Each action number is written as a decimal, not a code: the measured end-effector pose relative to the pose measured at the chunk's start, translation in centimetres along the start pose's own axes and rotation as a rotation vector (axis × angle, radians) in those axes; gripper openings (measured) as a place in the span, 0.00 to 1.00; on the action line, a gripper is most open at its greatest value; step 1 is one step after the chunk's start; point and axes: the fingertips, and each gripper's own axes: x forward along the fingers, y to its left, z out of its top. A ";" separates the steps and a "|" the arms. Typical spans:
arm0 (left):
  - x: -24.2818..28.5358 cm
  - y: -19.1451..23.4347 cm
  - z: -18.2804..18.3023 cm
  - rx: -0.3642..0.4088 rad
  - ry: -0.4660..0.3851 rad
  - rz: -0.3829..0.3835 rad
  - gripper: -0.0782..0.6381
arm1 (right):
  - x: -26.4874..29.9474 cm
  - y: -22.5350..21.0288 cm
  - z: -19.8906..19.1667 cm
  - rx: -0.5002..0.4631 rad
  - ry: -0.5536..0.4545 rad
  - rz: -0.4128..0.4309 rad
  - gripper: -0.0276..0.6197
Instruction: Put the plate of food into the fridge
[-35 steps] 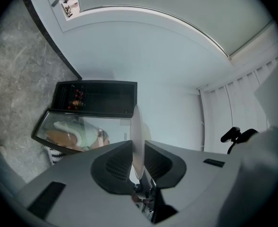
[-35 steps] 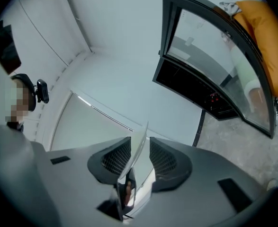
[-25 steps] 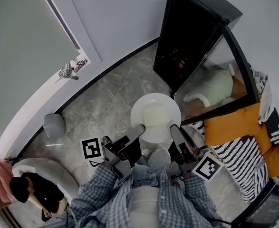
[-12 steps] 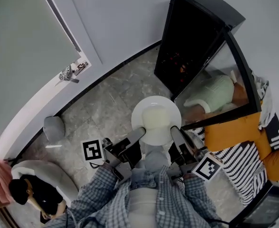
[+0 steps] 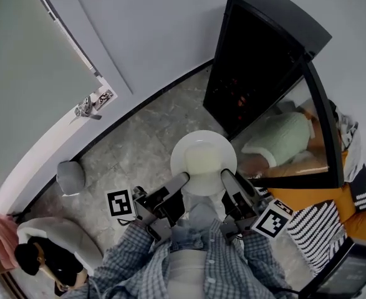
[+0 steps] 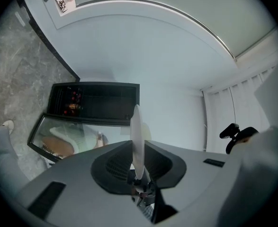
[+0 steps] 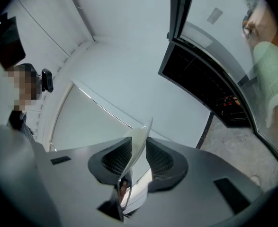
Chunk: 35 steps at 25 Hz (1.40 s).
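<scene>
Shirt [image 5: 189, 266], plaid, at the bottom of the head view. Just ahead are left gripper [image 5: 181, 180] and right gripper [image 5: 225, 177], each carrying a marker cube: left cube [image 5: 120, 203], right cube [image 5: 272, 218]. Plate [image 5: 180, 154], white and round, is held roughly level between the two grippers above the floor [image 5: 139, 142]. Left gripper has its left rim, right gripper its right rim. In the left gripper view the fingers [image 6: 111, 163] are clenched on the plate edge, which shows edge-on as a thin white blade. In the right gripper view the fingers [image 7: 166, 161] are clenched on the plate rim the same way. Food [image 5: 202, 162] is a pale mound in the plate's centre. Plate is in the air, outside the fridge [image 5: 257, 55], near its open front. Fridge is black and dark inside, with small reddish items on a shelf, too small to tell what. Glass door [image 5: 295, 136] is swung open to the right, near the plate's right side. Beyond: grey wall [image 5: 164, 36], and a door handle [image 5: 86, 108] far left.
</scene>
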 end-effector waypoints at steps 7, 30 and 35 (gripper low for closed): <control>4.1 0.3 3.2 0.021 -0.011 0.004 0.19 | 2.9 -2.1 3.9 0.005 0.020 0.001 0.20; 13.7 0.5 7.4 0.020 0.029 0.011 0.19 | 5.9 -6.2 12.8 -0.003 -0.042 -0.038 0.19; 15.3 0.7 8.1 0.029 0.068 0.003 0.19 | 6.1 -6.9 14.0 -0.013 -0.074 -0.055 0.19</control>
